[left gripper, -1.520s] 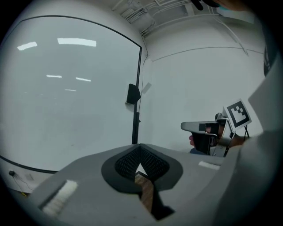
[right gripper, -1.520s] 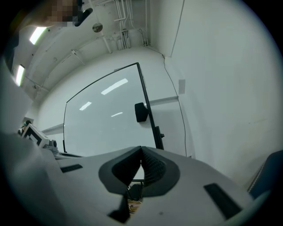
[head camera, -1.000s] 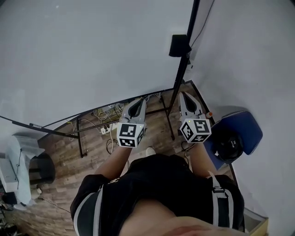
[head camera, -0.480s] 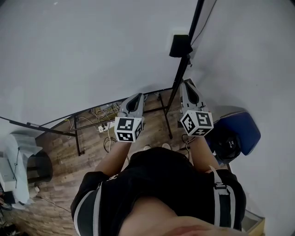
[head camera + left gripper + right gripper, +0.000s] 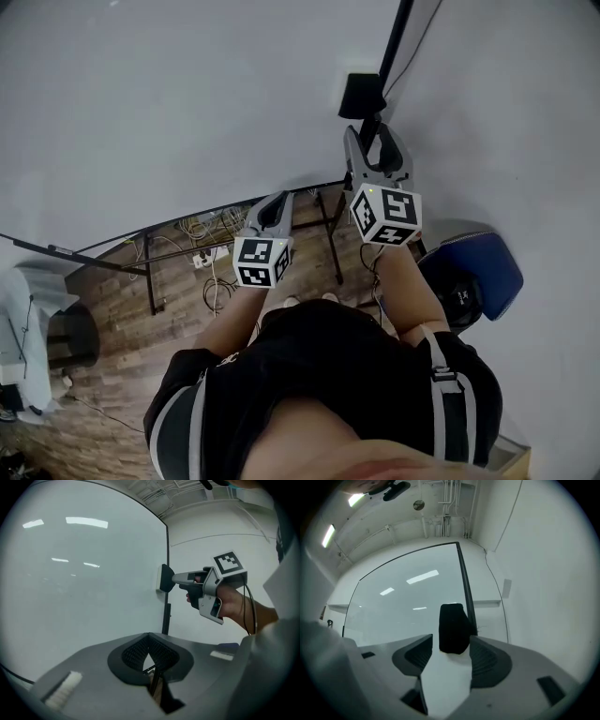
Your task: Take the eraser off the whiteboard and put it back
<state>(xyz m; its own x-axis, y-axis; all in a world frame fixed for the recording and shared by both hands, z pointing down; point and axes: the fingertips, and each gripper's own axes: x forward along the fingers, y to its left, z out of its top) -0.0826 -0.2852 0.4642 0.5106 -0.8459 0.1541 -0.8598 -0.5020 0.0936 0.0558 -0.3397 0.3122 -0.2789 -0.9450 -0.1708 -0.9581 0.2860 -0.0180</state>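
Observation:
The black eraser (image 5: 361,94) sticks to the whiteboard (image 5: 169,103) near its black right frame edge. My right gripper (image 5: 373,141) is raised to it, and its jaws are opening. In the right gripper view the eraser (image 5: 452,627) stands just ahead with its near end between the tips of my right gripper (image 5: 450,645); a gap shows beside the left pad. The left gripper view shows the eraser (image 5: 165,578) on the board with the right gripper (image 5: 176,578) at it. My left gripper (image 5: 279,202) hangs lower and to the left, shut and empty, its pads meeting (image 5: 149,644).
The board's black stand legs (image 5: 330,239) reach down to a wood floor with cables and a power strip (image 5: 211,255). A blue seat (image 5: 483,267) with a dark round object stands at the right by the white wall (image 5: 506,112). White equipment (image 5: 28,328) stands at the left.
My right gripper has risen up the board's right edge to the eraser and its jaws have spread apart. The left gripper has stayed about where it was.

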